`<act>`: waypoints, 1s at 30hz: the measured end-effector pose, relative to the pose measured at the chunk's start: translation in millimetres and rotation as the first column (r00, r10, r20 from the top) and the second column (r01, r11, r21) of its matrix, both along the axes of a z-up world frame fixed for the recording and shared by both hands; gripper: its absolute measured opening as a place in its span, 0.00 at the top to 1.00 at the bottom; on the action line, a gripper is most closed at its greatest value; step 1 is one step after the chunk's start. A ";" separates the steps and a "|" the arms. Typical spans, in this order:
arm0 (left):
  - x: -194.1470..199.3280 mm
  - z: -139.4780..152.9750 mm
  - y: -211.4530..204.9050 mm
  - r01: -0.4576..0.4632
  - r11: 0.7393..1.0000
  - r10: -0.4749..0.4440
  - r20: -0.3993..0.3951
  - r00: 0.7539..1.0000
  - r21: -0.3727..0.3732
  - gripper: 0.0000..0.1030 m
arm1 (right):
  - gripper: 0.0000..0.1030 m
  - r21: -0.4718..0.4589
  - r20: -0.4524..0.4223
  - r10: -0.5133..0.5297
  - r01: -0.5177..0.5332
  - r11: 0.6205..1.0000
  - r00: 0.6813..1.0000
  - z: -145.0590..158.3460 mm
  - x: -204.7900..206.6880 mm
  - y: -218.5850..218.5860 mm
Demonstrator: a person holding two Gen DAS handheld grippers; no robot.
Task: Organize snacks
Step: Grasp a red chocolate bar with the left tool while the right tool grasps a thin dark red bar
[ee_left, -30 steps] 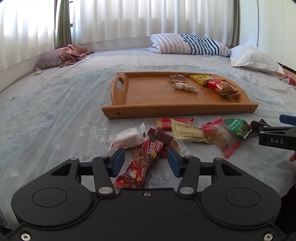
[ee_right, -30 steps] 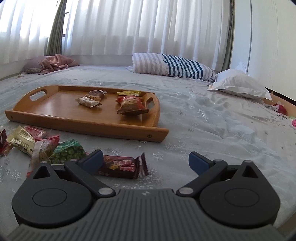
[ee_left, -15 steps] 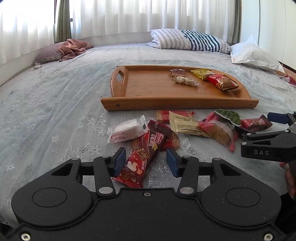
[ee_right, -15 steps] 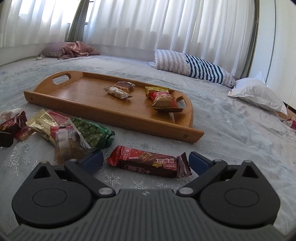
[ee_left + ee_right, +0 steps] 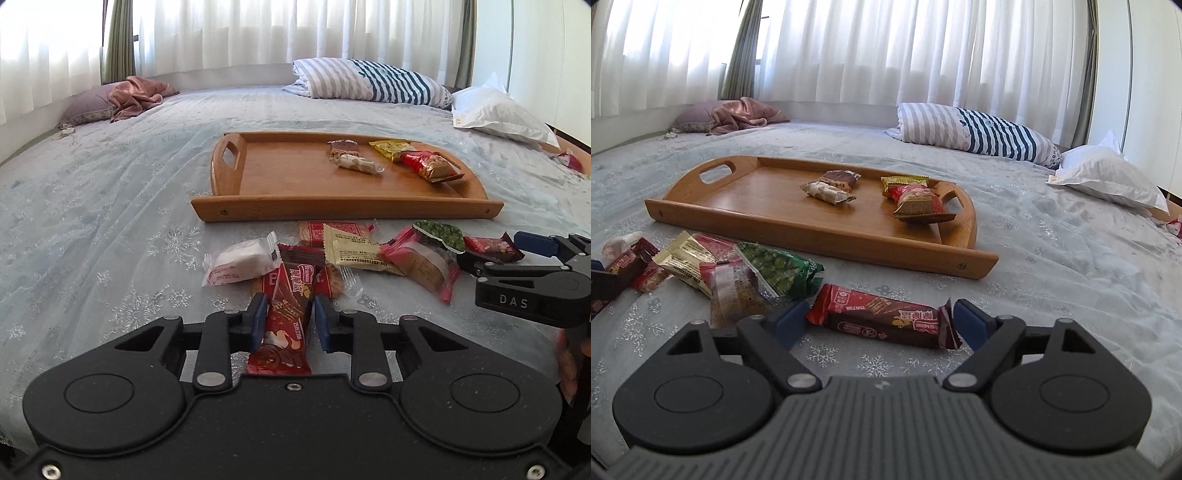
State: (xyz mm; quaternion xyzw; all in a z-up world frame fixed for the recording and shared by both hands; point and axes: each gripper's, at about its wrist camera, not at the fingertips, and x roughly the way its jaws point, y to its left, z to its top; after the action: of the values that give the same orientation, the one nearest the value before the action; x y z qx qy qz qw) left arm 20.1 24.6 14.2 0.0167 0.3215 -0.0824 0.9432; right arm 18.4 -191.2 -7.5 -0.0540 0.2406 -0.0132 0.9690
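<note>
A wooden tray (image 5: 332,213) lies on the bed with several wrapped snacks (image 5: 356,162) in it. In front of it is a loose pile of snacks (image 5: 354,251). My left gripper (image 5: 289,314) is shut on a red-brown wafer bar (image 5: 290,295), its blue pads pressing the bar's sides. In the right wrist view another red-brown bar (image 5: 882,319) lies crosswise on the bedspread between the fingers of my right gripper (image 5: 881,323). Its jaws are closing, and the pads (image 5: 792,321) stand just off the bar's ends. The green pea packet (image 5: 779,269) lies just left of that bar.
A striped pillow (image 5: 369,83), a white pillow (image 5: 498,114) and a pink cloth on a mauve pillow (image 5: 129,98) lie at the far side of the bed. A white wrapped cake (image 5: 240,262) and a beige packet (image 5: 354,251) sit beside the held bar. A hand (image 5: 567,362) shows at the right edge.
My left jaws have closed onto the wafer bar. My right jaws have narrowed around the other bar, and the right gripper has come in closer to it.
</note>
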 end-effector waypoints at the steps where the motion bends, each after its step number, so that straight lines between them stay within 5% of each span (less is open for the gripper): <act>1: 1.2 -1.5 -0.2 -0.002 1.000 0.002 -0.006 1.000 -0.003 0.74 | 0.22 0.000 0.002 0.001 -0.001 1.000 1.000 0.3 -1.0 0.4; 7: 0.7 1.5 -1.3 0.003 1.000 -0.003 -0.012 1.000 -0.027 0.79 | 0.40 0.010 0.003 -0.017 0.017 1.000 1.000 2.2 -5.1 -1.4; 22: -2.7 19.2 -7.5 0.013 0.998 -0.012 0.020 1.000 -0.061 0.79 | 0.44 0.073 0.020 -0.039 0.037 0.997 0.999 13.0 -11.8 -14.5; 24: -4.1 23.2 -8.5 0.018 0.998 -0.016 0.031 0.999 -0.064 0.79 | 0.56 0.064 0.026 -0.045 0.043 0.997 0.999 15.1 -12.2 -13.5; 30: -6.0 34.3 -11.0 0.026 0.997 -0.022 0.059 0.998 -0.068 0.79 | 0.68 0.046 0.052 -0.042 0.040 0.998 0.998 19.3 -13.6 -11.8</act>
State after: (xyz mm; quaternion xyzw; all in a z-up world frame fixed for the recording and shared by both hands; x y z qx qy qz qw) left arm 14.1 13.6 48.5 -0.0094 0.2907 -0.1040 0.9511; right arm 4.8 -203.0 11.8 -0.0270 0.2160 -0.0292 0.9756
